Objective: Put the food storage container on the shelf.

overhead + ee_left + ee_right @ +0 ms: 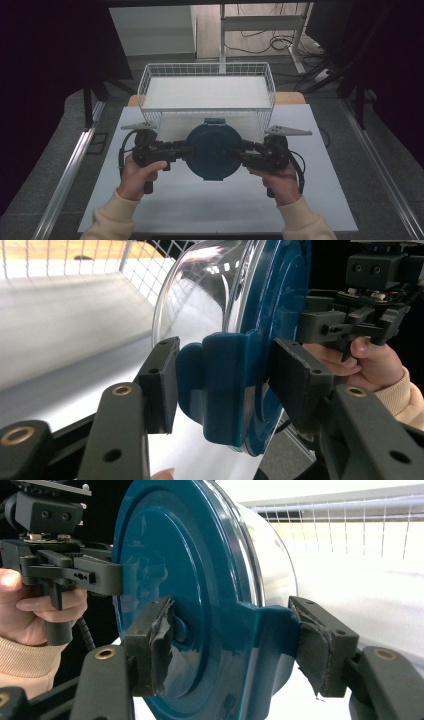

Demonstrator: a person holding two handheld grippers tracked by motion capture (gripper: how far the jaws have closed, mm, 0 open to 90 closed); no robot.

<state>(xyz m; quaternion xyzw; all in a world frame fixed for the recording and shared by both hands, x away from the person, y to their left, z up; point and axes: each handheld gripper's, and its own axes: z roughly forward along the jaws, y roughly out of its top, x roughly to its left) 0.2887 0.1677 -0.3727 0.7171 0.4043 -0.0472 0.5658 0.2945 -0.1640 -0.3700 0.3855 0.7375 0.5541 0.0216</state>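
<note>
Dark blue plastic forms the round lid (214, 150) of a clear bowl (200, 295), and the pair hangs above the white table (200, 205), just in front of the wire basket (207, 90), held up between the two grippers. In the high view the lid faces up, a blue disc with a small tab at its far edge next to the basket's front wall. The left gripper (220, 385) clamps a blue clasp at the lid's rim: one pad sits on the underside of the clasp, the other presses the lid's top face. The right gripper (232, 645) is closed tight on the matching clasp at the opposite side, its worn pads squeezing the blue plastic from both faces. In both gripper views the clear bowl curves away from under the lid toward the basket. Each gripper sits in a hand, the left hand (139, 175) and the right hand (277, 180), both in cream sleeves coming from the near edge of the table. The basket stands at the far end of the table, its floor white and bare.
</note>
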